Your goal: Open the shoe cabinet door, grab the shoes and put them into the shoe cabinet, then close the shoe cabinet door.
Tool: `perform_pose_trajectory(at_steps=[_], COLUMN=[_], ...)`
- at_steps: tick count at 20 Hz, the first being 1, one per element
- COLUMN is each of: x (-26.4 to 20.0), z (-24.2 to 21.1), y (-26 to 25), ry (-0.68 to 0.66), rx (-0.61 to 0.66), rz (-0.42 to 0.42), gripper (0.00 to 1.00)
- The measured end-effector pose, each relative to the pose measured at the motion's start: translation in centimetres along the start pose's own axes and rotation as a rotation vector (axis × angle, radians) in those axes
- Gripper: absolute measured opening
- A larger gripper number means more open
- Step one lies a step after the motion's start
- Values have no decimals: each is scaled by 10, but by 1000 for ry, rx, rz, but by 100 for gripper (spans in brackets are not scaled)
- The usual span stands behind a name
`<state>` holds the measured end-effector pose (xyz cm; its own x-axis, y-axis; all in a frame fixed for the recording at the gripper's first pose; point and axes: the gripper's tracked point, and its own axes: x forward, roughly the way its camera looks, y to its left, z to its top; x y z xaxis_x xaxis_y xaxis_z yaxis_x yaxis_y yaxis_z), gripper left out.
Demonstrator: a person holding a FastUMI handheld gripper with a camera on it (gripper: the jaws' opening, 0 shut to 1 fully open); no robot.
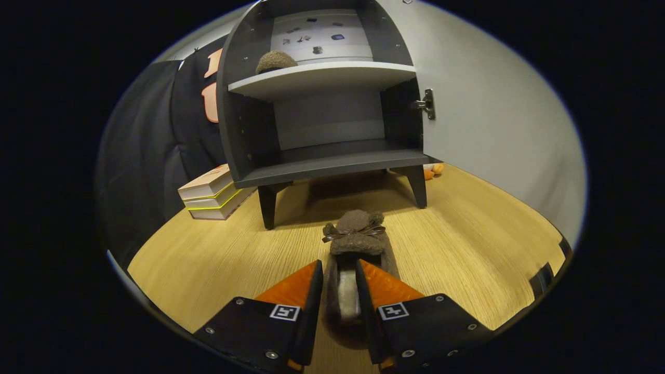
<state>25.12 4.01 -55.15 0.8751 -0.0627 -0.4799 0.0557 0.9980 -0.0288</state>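
A brown fuzzy slipper (356, 240) with a small bow lies lengthwise between my fingers, its toe pointing at the cabinet. My gripper (338, 266) is shut on its heel part, and both fingers press its sides in. The slipper is low over the wooden floor (467, 244). Beyond it stands the dark shoe cabinet (322, 161) on short legs. Its pale door (493, 119) is swung wide open to the right, with a hinge (427, 104) showing. A second brown slipper (275, 61) rests on the upper shelf (332, 75). The lower compartment (332, 150) holds nothing.
A stack of books (212, 193) lies on the floor left of the cabinet, against the black cloth wall. Small orange objects (433, 170) sit behind the cabinet's right leg (418, 187). Bare wooden floor stretches between me and the cabinet.
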Motion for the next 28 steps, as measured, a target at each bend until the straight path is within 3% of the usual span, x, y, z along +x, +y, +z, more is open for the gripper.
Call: perform_pose_trajectory(at_steps=[4, 8, 11, 14, 21, 28], x=[26, 46, 60, 65, 40, -45], z=[-6, -6, -12, -10, 32, 140], y=[-2, -1, 5, 5, -8, 7], ry=[42, 47, 73, 87, 76, -59], rx=[-57, -34, -52, -48, -54, -136], rz=[-19, -8, 8, 5, -28, -35], gripper=[31, 32, 17, 10, 6, 6])
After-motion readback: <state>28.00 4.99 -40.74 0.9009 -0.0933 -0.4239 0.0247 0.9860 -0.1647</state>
